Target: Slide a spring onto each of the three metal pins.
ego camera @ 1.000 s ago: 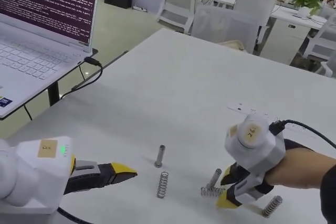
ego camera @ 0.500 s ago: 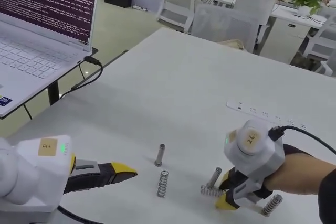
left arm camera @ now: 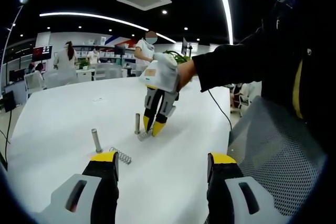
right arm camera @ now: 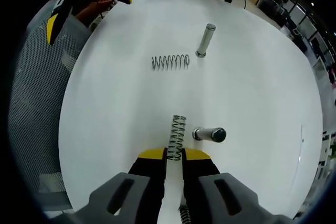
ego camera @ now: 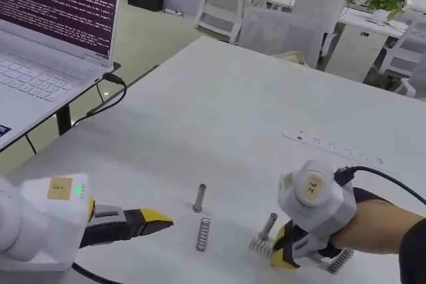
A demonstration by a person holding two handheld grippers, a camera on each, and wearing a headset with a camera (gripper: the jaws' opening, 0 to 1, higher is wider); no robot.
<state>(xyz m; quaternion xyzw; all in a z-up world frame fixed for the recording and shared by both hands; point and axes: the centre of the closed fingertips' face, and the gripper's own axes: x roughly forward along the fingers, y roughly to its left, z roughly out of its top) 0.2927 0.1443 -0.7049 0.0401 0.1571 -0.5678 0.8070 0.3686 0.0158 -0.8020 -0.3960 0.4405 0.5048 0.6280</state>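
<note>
White bench (ego camera: 233,111) spreads across the head view, with a laptop (ego camera: 40,58) off to the left and an office behind. The left tool (ego camera: 160,218) is held low at the near left, apart from everything. The right tool (ego camera: 285,256) is lowered just beside the near pin (ego camera: 267,225), and the held spring (ego camera: 258,247) lies from its tips toward that pin's foot. A far pin (ego camera: 199,197) stands upright between the tools with a loose spring (ego camera: 202,234) just beside it, and a third spring (ego camera: 341,261) lies on the right tool's outer side. From the left gripper view, the left tool's jaws are seen spread wide with nothing between them, and both pins stand upright ahead. From the right gripper view, the right tool's jaws are seen pressed nearly together on one end of the held spring — its free end points forward, beside the near pin rather than over it. The springs are judged light, thin-wired and bendy, likely to bow or flick out if squeezed hard, so a hold across the coils near one end is judged best — the open end is then left free for threading. The pins look stiff but merely stood on the bench, so they could be tipped by a sideways nudge.
</note>
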